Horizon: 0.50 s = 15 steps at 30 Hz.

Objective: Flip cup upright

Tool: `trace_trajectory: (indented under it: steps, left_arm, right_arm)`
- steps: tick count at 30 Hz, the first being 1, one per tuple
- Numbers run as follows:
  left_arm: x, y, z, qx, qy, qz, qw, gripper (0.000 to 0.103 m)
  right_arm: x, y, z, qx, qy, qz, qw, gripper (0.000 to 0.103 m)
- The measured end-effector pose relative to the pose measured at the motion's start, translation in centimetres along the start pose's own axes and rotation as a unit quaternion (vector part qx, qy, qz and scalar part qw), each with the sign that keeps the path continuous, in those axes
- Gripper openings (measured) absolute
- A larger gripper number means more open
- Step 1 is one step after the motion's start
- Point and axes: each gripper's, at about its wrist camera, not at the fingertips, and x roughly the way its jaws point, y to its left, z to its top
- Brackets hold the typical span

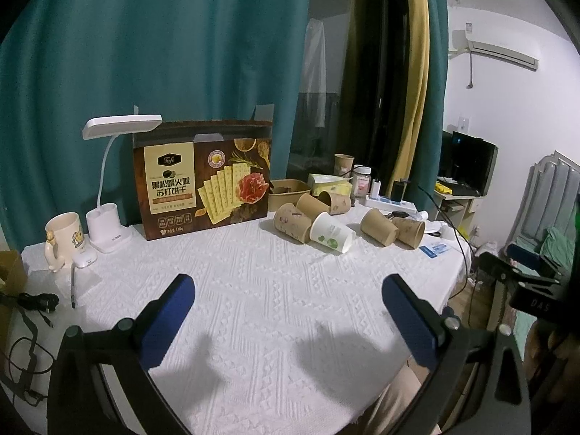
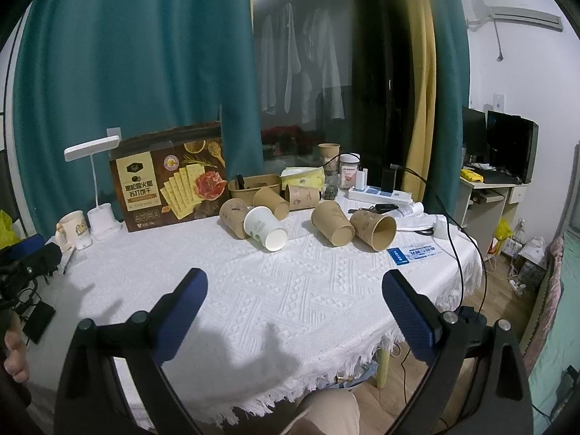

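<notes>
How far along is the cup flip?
Done: nothing. The white cup and the brown cups around it lie on their sides on the tablecloth. In hand: nothing; left gripper and right gripper hover open, short of them. Left: grasp, upright.

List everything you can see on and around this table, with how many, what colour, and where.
tipped paper cups: five brown, one white, lying on their sides, far middle of the table
upright paper cup: one, brown, at the back by the window
cracker box: one, brown, standing at the back left
desk lamp: one, white, left of the box
mug: one, cream, far left
paper bowl: one, brown, behind the cups
power strip: one, white, back right
tablecloth: one, white, covers the table
curtain: teal, behind the table
left tool: open, empty, above the near cloth
right tool: open, empty, above the near cloth
</notes>
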Motion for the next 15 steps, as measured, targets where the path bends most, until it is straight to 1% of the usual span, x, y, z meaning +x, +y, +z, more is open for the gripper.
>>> trace_trajectory:
  steps: [15]
  left_arm:
    - [-0.18,0.07,0.22,0.0,-0.006,-0.005,1.0,0.103]
  right_arm:
    - [-0.1,-0.12,-0.14,0.001,-0.002,0.0,1.0,0.096]
